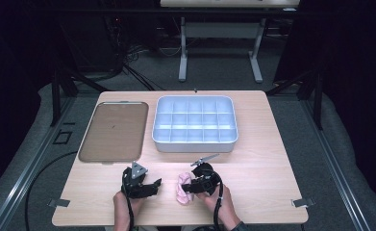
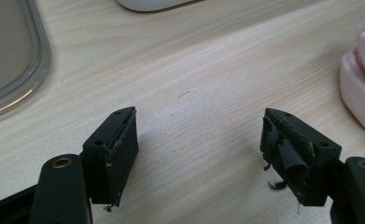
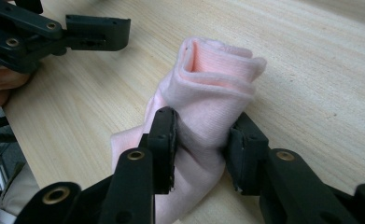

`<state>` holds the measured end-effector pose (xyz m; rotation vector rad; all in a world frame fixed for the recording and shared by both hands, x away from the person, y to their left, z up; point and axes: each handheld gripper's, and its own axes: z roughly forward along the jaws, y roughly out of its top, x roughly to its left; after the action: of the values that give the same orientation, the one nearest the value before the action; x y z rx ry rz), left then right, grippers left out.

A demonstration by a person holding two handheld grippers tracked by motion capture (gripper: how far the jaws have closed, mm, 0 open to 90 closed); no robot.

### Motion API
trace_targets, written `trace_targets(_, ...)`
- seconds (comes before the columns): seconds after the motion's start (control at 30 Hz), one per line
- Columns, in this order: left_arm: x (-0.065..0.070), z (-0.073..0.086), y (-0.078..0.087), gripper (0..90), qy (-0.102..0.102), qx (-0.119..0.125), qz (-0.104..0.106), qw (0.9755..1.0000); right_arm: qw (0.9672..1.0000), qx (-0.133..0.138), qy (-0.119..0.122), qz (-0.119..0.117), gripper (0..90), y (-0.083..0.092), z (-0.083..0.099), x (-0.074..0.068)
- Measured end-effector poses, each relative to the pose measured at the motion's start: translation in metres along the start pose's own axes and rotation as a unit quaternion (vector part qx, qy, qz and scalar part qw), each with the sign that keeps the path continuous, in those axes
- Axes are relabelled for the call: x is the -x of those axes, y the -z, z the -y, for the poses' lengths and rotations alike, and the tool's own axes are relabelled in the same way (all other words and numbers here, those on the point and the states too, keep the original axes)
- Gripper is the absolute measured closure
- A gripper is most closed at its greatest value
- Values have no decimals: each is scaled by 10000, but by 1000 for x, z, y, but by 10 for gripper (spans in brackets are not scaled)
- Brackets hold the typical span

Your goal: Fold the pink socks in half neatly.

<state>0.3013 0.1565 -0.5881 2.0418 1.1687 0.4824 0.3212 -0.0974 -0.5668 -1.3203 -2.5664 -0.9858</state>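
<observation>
A rolled pink cloth [image 1: 181, 189] lies on the wooden table near its front edge. My right gripper [image 1: 189, 186] is shut on it: in the right gripper view both black pads press into the middle of the cloth [image 3: 213, 79], whose folded end sticks up past the jaws [image 3: 204, 121]. My left gripper [image 1: 155, 184] sits a short way to the left of the cloth, low over bare wood. Its jaws [image 2: 199, 114] stand open with nothing between them, and the cloth [image 2: 364, 79] shows at the right edge of that view.
A white box with several compartments [image 1: 195, 146] stands at the back middle of the table. A flat brown tray [image 1: 114, 131] lies to its left, its rim [image 2: 35, 70] close to my left gripper. The person's hands hold both grippers at the table's front edge.
</observation>
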Motion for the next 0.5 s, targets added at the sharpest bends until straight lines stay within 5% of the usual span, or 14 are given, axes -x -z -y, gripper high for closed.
trace_targets(0.13,4,1,-2,235,-182,0,-59,9998,10000,-5,62,-36,685,0,0,-1)
trace_targets(0.5,4,2,-2,232,-195,31,-46,9998,9997,170,67,-179,691,-1,3,3)
